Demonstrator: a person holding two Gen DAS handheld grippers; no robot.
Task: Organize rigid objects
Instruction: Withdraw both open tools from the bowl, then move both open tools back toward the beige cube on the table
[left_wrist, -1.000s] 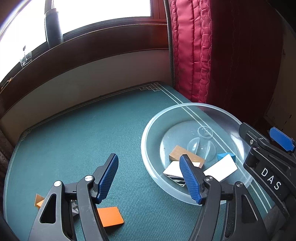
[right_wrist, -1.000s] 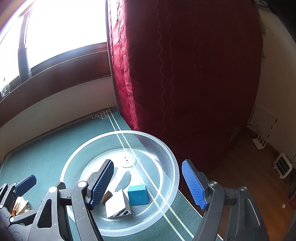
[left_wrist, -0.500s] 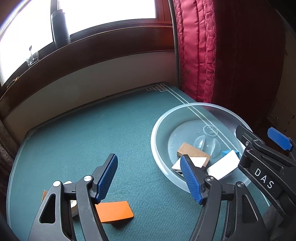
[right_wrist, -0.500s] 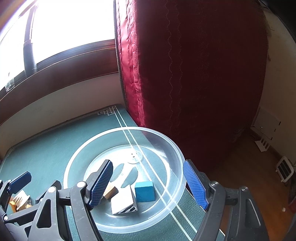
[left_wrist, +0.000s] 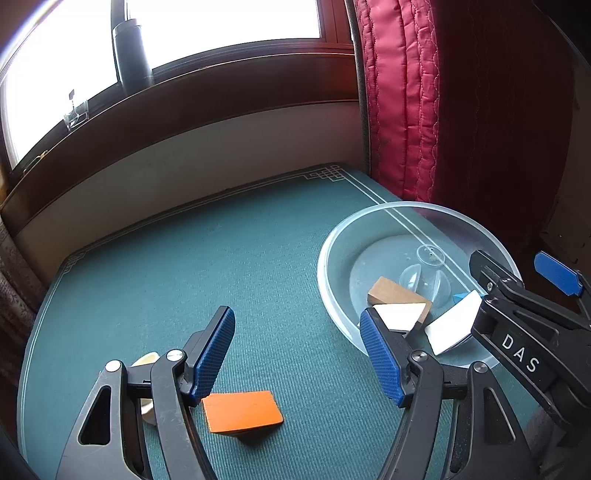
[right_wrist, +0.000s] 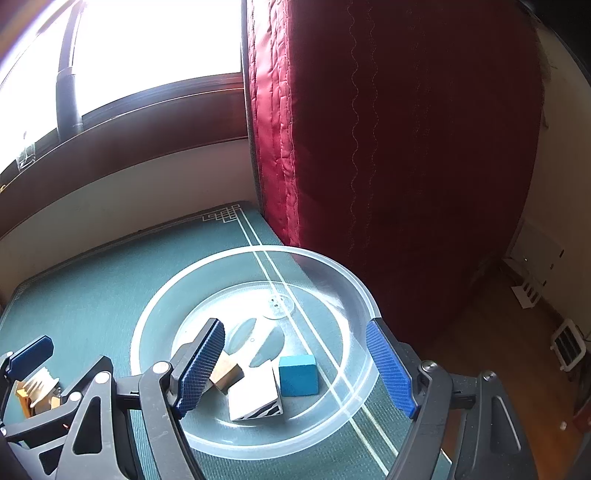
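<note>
With both tongs, left (left_wrist: 297, 354) and right (right_wrist: 295, 365), released and empty, the view has slid nearer the orange block (left_wrist: 242, 411), likely the next for the bowl (left_wrist: 332, 295).

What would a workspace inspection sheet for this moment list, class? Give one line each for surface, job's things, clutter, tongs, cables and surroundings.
Surface: green mat with a white border line.
Job's things: clear bowl holding a blue block, a brown block and white blocks; orange block lies on the mat outside it.
Clutter: nothing seen.
Tongs: left tongs open, empty, above the orange block; right tongs open, empty, over the bowl.
Cables: nothing seen.
Surroundings: red curtain, window sill with a dark bottle.
</note>
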